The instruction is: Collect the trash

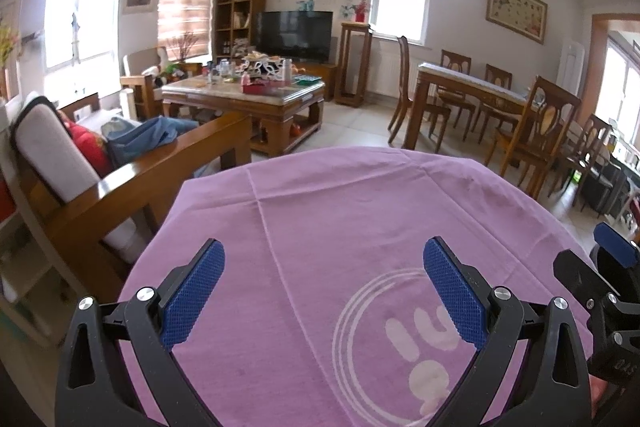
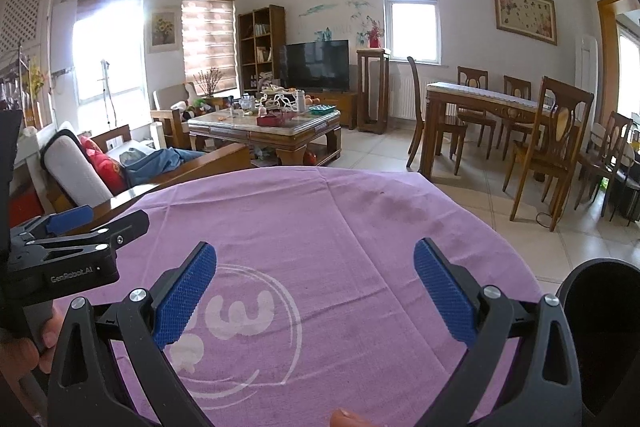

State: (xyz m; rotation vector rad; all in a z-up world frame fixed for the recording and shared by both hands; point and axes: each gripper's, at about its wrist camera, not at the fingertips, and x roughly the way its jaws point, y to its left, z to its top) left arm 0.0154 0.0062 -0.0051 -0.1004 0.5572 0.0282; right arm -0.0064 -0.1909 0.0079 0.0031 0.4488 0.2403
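Hovering over the purple cloth (image 1: 360, 211) that covers the surface, the left tongs (image 1: 324, 291) stand spread wide, blue pads (image 1: 192, 295) gripping nothing. The right tongs (image 2: 316, 291) are likewise spread and hold nothing. A dark bin rim (image 2: 600, 327) shows at the right edge of the right wrist view, just beside the right tongs. No trash item can be told on the cloth. Beyond stand a wooden sofa (image 1: 132, 171), a cluttered coffee table (image 1: 256, 99) and a dining table (image 2: 480, 99).
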